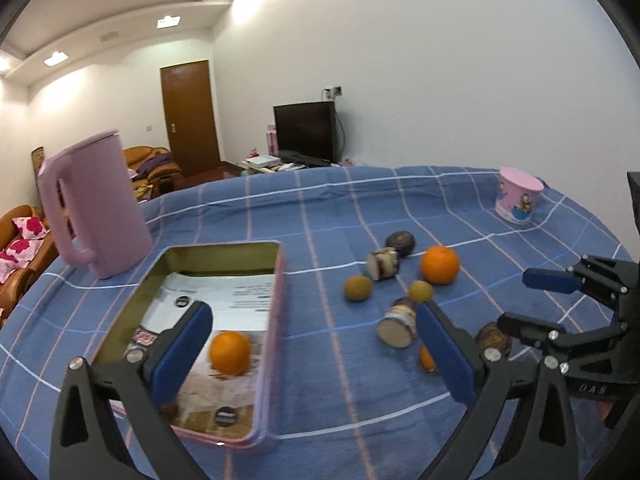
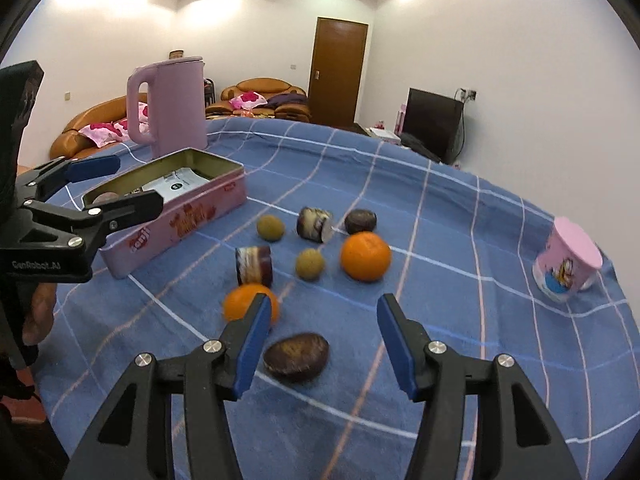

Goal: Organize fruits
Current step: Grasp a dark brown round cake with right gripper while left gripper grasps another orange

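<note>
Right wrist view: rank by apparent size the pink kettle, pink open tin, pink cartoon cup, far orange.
1. Pink rectangular metal tin, widest in the picture.
2. Pink plastic kettle with handle; close to the tin, and farther away, so unsure.
3. Pink upside-down cartoon cup.
4. Round orange fruit, smallest.

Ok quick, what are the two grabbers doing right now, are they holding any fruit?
Left gripper: jaws wide open, holding nothing, over the pink tin.
Right gripper: jaws open, empty, near the dark brown fruit.
</note>
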`<state>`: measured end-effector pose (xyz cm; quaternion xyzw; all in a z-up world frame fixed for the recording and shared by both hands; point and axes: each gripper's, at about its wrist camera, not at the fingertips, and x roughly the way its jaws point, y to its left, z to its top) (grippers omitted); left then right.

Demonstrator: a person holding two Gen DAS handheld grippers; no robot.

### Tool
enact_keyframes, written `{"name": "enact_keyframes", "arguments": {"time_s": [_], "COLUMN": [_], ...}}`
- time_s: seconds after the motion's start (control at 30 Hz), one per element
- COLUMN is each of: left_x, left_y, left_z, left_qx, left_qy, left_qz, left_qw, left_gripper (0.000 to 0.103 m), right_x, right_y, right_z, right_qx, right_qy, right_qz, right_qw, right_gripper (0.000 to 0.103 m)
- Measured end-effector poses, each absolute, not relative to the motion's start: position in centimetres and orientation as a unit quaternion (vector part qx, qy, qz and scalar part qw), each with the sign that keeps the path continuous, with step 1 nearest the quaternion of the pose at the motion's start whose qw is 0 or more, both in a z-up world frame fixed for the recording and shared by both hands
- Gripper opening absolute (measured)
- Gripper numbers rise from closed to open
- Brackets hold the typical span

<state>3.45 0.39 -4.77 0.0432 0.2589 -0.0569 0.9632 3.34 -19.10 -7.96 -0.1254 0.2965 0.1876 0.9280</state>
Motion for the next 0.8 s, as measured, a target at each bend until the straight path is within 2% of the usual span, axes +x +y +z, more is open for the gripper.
{"name": "enact_keyframes", "arguments": {"time_s": [0.8], "left_x": [4.8], "left_y": [-2.5], "left_z": [-6.5], "left_qx": [0.068], "left_qy": [0.305], "left_qz": [-0.084], "left_qw": [0.946], "left_gripper": [0.103], "right_x": [4.6], "right_y": [-17.9], "right_z": [-10.8], "right_qx": [-0.138], "right_qy": [0.369], "right_qz": [0.218], "right_qw": [0.893], "right_gripper": [0.057]}}
